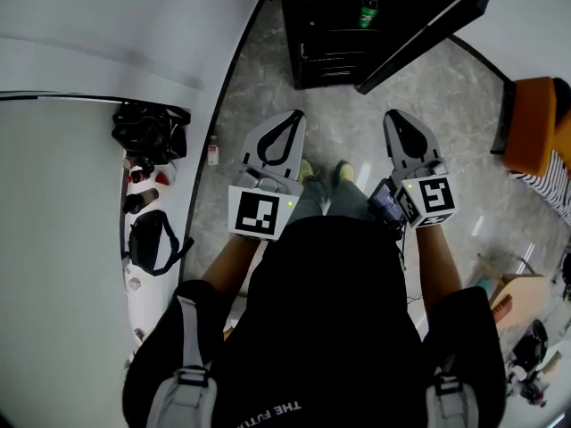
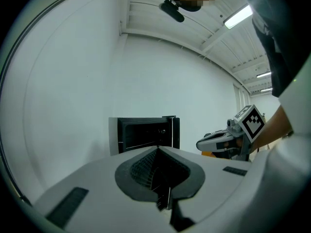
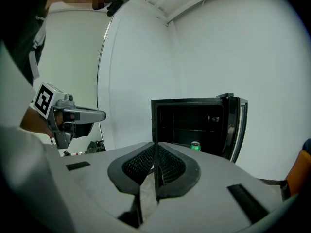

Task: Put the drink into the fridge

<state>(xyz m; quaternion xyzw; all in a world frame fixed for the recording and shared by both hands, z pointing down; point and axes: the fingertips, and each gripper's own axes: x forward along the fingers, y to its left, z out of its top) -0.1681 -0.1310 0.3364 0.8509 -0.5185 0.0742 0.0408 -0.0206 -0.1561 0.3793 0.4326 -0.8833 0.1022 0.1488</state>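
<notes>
A green drink can (image 1: pixel 368 11) stands on a shelf inside the small black fridge (image 1: pixel 375 25), whose door (image 1: pixel 419 43) hangs open to the right. In the right gripper view the can (image 3: pixel 195 146) shows low in the fridge (image 3: pixel 194 125). My left gripper (image 1: pixel 290 117) and right gripper (image 1: pixel 396 117) are held side by side in front of me, a step back from the fridge, both shut and empty. The left gripper view shows the fridge (image 2: pixel 144 132) ahead and the right gripper (image 2: pixel 200 143) off to the right.
A white curved counter (image 1: pixel 53 239) on my left carries black bags (image 1: pixel 150 132) and small items. A small bottle (image 1: pixel 212 150) stands on the floor by the counter. An orange chair (image 1: pixel 535 123) is at the right, with clutter (image 1: pixel 526 346) on the floor lower right.
</notes>
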